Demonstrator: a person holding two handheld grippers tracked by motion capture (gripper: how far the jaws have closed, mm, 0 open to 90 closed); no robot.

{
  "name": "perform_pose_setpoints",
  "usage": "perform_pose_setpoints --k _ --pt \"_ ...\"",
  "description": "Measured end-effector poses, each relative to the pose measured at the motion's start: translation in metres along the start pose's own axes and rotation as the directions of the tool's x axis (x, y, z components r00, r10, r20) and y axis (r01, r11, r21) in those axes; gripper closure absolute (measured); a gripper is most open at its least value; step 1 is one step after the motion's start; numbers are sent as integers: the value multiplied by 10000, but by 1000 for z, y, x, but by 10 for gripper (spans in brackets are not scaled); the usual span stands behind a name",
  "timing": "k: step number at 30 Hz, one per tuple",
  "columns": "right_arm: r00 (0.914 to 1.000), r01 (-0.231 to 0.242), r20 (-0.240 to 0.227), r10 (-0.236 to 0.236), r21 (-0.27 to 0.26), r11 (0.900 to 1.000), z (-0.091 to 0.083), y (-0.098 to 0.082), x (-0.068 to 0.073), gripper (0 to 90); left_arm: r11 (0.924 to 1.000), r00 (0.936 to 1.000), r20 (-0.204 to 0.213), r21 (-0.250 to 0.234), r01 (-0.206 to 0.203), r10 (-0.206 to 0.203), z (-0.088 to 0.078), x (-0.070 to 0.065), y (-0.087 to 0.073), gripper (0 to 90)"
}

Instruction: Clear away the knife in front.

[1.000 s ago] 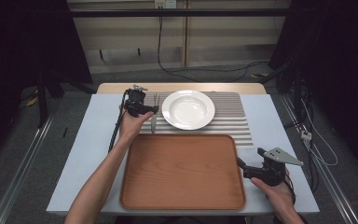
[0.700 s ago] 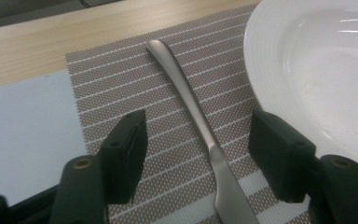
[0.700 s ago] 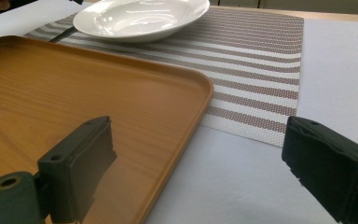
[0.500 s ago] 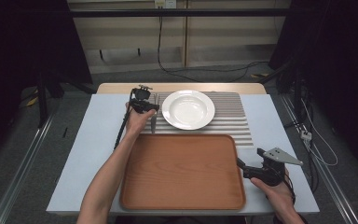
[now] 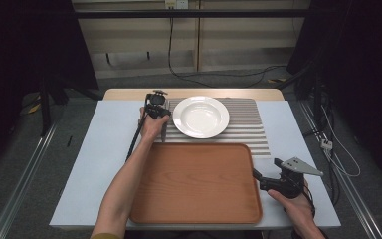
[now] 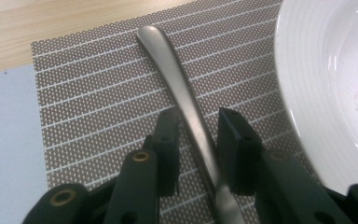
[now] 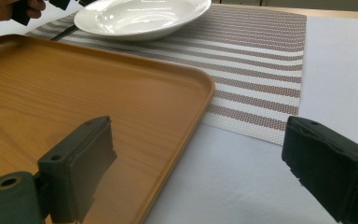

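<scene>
Jaws of my left gripper [image 6: 197,140] have just been closing and now stand narrow, one on each side of the metal utensil handle [image 6: 177,74]; a thin gap shows on either side, so I cannot confirm that the pads press on it. I see the handle lying flat on the striped placemat [image 6: 98,93], just left of the white plate [image 6: 331,84] in the left gripper view, with its rounded end pointing away from the jaws. From the high view, I have the left gripper [image 5: 160,119] at the placemat's left edge, beside the plate [image 5: 201,116]. My right gripper [image 7: 198,168] has its jaws wide apart with nothing between them. I hold it at the right edge of the wooden tray [image 5: 194,184], which lies on the table [image 5: 94,164] nearer to me than the placemat.
</scene>
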State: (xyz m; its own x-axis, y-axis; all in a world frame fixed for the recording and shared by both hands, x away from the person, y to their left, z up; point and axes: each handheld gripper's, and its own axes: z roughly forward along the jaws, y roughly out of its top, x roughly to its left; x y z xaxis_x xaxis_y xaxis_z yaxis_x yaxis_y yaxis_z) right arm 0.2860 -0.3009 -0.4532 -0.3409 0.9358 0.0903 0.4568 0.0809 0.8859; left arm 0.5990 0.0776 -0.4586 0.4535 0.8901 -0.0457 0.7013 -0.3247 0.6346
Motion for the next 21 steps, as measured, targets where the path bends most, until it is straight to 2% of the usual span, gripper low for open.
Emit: perform_pose_setpoints --k 5,9,11,14,18,21 --pt "10000 36 -10 -36 -5 10000 0 0 0 87 9998 9999 -126 164 70 -68 0 -5 2 747" --pt "10000 31 -17 -31 -6 10000 -1 0 0 87 9988 9996 4 408 269 -270 1 -2 5 755" --pt "10000 39 -17 -39 -4 10000 -1 0 0 87 9982 9998 10 568 208 -209 1 -2 7 758" --pt "10000 49 -25 -49 -27 10000 -1 0 0 87 9969 9994 -33 707 346 -344 1 -3 9 769" --pt "10000 -1 -24 1 -31 10000 -2 0 0 87 9962 9987 150 730 480 -492 2 -2 11 786" --pt "10000 -4 -45 4 -21 10000 -1 -1 0 88 9959 9999 10 887 152 -153 2 -5 13 800"
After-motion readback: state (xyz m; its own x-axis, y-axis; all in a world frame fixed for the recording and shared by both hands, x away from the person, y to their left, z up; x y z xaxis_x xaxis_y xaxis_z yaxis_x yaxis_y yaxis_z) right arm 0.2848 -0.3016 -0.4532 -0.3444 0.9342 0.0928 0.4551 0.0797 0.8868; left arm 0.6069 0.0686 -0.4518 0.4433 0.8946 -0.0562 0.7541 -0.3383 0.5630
